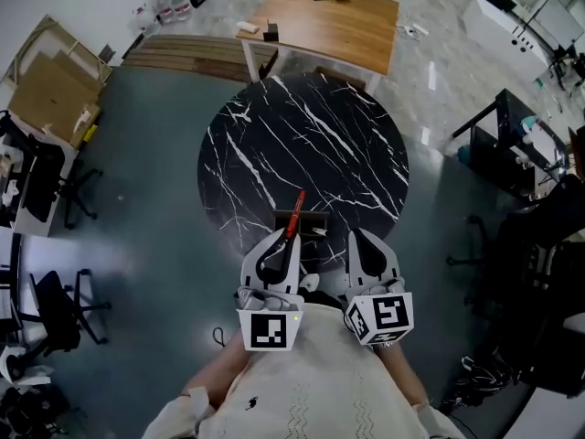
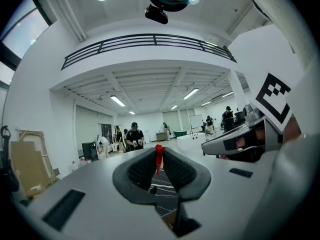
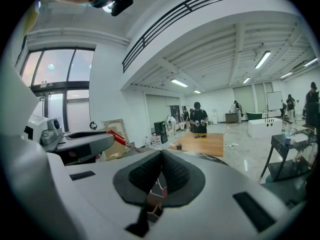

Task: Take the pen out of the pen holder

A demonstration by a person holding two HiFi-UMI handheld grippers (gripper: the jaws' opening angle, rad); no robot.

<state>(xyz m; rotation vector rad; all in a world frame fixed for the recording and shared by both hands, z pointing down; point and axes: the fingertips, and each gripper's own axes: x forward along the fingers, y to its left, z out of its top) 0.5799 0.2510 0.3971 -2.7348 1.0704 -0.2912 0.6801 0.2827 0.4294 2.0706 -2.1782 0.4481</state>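
A red pen point(image 1: 294, 212) sticks up and away from my left gripper point(image 1: 284, 240), which is shut on its lower part. In the left gripper view the pen's red tip point(image 2: 159, 158) shows pinched between the dark pads. The pen holder point(image 1: 314, 220), a small dark box, stands on the black marble round table point(image 1: 311, 135) near its front edge, just past both grippers. My right gripper point(image 1: 359, 239) sits to the right of the holder with its jaws together and nothing between them. The right gripper view shows the pen point(image 3: 121, 139) at the left, slanting out of the left gripper.
A wooden table point(image 1: 324, 21) with small items stands beyond the marble table. Office chairs point(image 1: 55, 305) and cardboard point(image 1: 50, 85) are at the left, a dark desk point(image 1: 521, 154) and chairs at the right. People stand far off in the hall.
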